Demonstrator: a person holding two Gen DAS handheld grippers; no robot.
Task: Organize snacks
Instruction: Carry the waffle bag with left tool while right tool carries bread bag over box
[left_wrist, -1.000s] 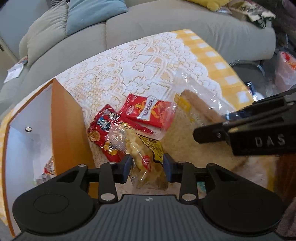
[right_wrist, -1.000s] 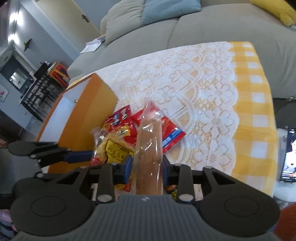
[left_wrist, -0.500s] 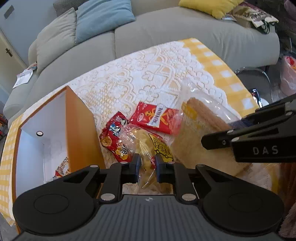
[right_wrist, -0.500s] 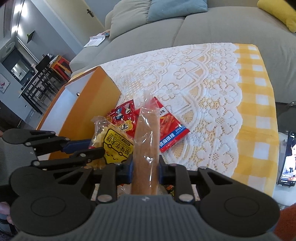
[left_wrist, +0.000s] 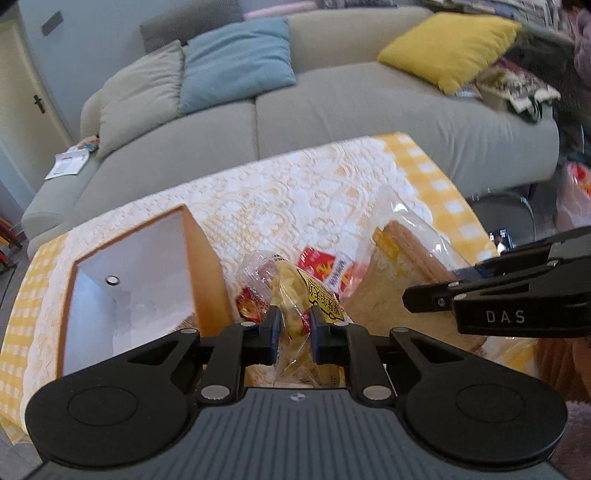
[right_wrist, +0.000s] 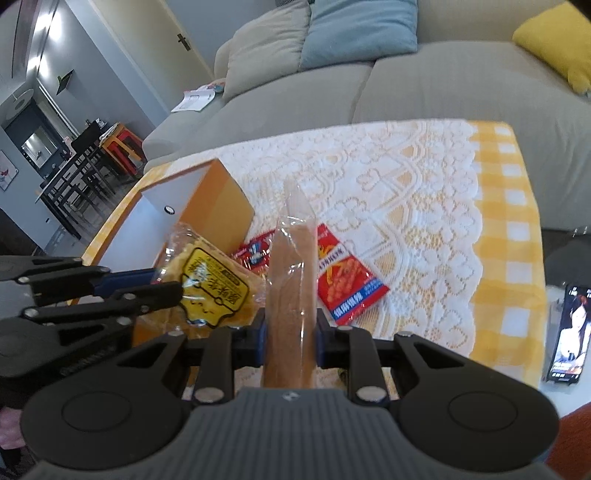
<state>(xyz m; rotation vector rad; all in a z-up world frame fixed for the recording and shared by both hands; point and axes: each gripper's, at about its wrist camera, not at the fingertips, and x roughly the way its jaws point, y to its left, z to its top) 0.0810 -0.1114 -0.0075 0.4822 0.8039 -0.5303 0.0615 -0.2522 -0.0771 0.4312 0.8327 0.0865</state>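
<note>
Left gripper (left_wrist: 293, 332) pinches the yellow snack bag (left_wrist: 295, 295), right gripper (right_wrist: 290, 341) pinches the wrapped bread (right_wrist: 291, 277); carry both level toward the orange box (left_wrist: 129, 280), left of the grippers.

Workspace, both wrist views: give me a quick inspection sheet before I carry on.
Surface: lace cloth over yellow check.
Job's things: orange box, open top; yellow-label bag and bagged brown slab both lifted; two red packets lie on the cloth beside the box.
Clutter: phone off the table's right edge.
Grippers: left gripper shut on the yellow-label bag; right gripper shut on the slab.
Cables: nothing seen.
Surroundings: grey sofa with cushions.
</note>
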